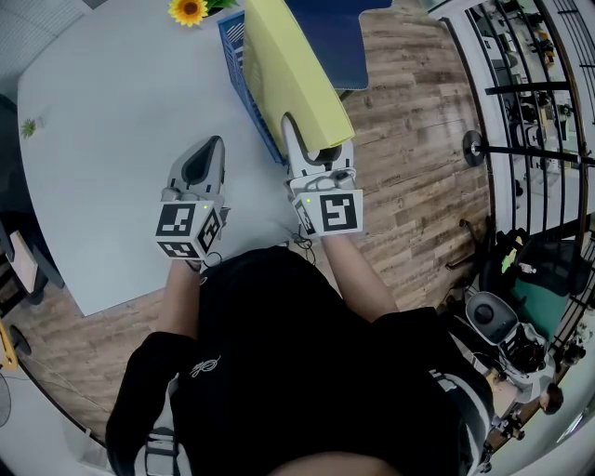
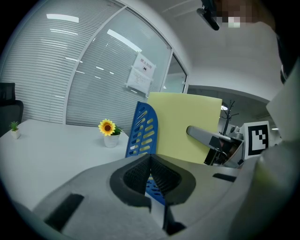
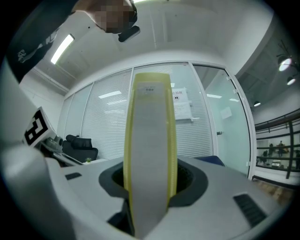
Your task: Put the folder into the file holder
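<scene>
Grippers first. The right gripper (image 3: 150, 180) is partly open, and its two jaws pinch the thin edge of the yellow folder (image 3: 150, 136). The pads press on both sides of it. In the head view the right gripper (image 1: 311, 141) holds the near end of the yellow folder (image 1: 288, 65), and the folder's far end reaches out over the blue file holder (image 1: 238, 58). The left gripper (image 2: 150, 161) is pressed together. Its jaws meet at the tips and nothing is between them. It hangs over the pale table (image 1: 112, 139) beside the right one and touches nothing, left gripper (image 1: 214, 149) in the head view.

From the left gripper view, the blue file holder (image 2: 143, 129) stands on the table, and the yellow folder (image 2: 185, 126) is just behind its holed side wall. A little sunflower (image 2: 107, 126) in a white pot stands near the holder.

Some things are hard to see. In the head view the folder covers most of the holder, so only one blue edge shows. I cannot tell if the folder's low end is inside the holder or only next to it. One jaw of the right gripper is under the folder there. In the right gripper view the folder fills the middle and blocks what is behind it. The small label near its top is too tiny to read. The sunflower (image 1: 189, 10) is cut off at the top edge.
</scene>
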A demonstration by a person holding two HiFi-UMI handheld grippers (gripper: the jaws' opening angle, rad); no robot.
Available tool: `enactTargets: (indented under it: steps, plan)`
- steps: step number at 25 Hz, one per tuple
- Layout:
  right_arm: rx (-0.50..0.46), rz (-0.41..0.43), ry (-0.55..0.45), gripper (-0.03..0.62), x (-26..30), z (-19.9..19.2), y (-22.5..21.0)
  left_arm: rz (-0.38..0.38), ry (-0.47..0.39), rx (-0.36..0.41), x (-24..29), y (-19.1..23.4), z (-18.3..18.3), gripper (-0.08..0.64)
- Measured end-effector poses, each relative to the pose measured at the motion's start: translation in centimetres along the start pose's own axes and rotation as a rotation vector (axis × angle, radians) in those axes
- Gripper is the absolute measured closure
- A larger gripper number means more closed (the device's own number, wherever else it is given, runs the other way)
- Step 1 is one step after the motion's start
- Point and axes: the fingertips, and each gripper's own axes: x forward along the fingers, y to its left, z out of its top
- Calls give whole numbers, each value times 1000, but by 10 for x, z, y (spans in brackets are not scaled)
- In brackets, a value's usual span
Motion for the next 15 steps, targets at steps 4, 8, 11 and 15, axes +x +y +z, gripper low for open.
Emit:
enactTargets:
  steps: [4,8,11,15]
  plan:
    - [-1,-2,11,420,0,-4,1,-2,2,0,-1,1,-1,560]
    - [1,-2,28,420,0,-10,1,-3,5,1,-1,1,-1,560]
    - [4,-4,35,420,0,-12,1,-3,5,0,-2,1,-1,560]
    - [14,-7,49,420,0,-19,1,-6,4,1,-3,1,-1,560]
